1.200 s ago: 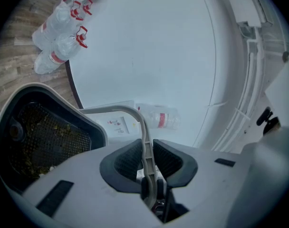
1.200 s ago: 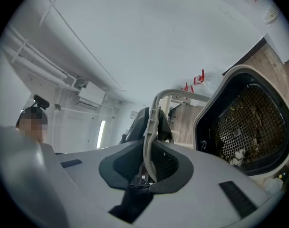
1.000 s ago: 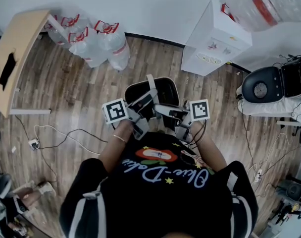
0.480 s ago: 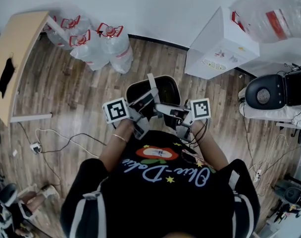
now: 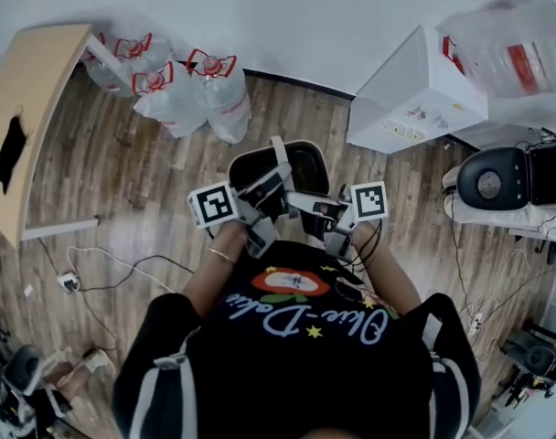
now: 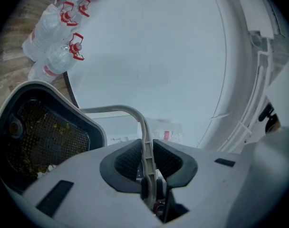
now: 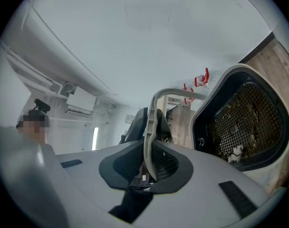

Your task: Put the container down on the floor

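Observation:
A black container (image 5: 283, 165) with a pale rim and a mesh liner hangs above the wooden floor, in front of the person's chest in the head view. Its thin grey handle (image 6: 145, 141) arches over the top. My left gripper (image 5: 267, 196) is shut on that handle, whose strip sits pinched between the dark pads (image 6: 128, 160). My right gripper (image 5: 307, 205) is shut on the same handle (image 7: 151, 127) from the other side. Debris lies on the mesh inside the container (image 7: 239, 122), which also fills the left of the left gripper view (image 6: 40, 137).
Several large water bottles (image 5: 191, 90) stand by the far wall. A white box-shaped unit (image 5: 415, 90) sits at the right, with a black chair (image 5: 497, 176) beyond it. A wooden table (image 5: 26, 108) is at the left. Cables (image 5: 122, 254) and a power strip (image 5: 68, 283) lie on the floor.
The room has slid in the head view: bottles and white unit have shifted right and down a little. Both grippers and the container keep their place before the person's chest.

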Demonstrator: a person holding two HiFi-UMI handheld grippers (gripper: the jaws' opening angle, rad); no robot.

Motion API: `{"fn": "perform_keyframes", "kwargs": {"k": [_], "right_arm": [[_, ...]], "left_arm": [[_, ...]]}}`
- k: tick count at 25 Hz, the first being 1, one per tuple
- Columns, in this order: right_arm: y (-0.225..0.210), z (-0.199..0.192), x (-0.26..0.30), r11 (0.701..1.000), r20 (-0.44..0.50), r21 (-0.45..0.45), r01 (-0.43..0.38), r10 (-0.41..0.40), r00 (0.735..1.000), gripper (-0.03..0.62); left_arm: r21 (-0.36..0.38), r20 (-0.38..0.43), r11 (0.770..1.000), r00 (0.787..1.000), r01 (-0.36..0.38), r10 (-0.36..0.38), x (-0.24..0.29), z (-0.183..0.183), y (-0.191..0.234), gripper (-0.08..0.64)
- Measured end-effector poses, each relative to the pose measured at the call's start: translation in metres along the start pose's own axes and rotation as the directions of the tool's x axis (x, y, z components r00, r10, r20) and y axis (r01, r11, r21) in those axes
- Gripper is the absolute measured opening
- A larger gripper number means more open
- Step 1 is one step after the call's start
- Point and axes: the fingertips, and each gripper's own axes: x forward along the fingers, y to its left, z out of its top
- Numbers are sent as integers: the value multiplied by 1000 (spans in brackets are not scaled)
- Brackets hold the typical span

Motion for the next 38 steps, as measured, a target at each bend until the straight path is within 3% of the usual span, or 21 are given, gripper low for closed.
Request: {"fn": "perform_keyframes", "kwargs": {"k": [7,23,33,38], "right_arm": [[-8,18,50,1000,3,-5,21,-21,1000,46],[-5,21,55,999,33,12,34,-35,999,46],[-11,35,70,1000,-32,-5,20,-20,999,46],[-17,58,75,1000,-60,-2,17,-17,998,46]], "left_arm": [[-24,-2,999,1000,24,-24,-18,48,9,67],[-25,21,999,999,39,-38,-20,55,7,67],[-31,94,998,994,53,-50,-21,77,12,67],[-24,115,999,993,26,-24,-10,97,16,67]]}}
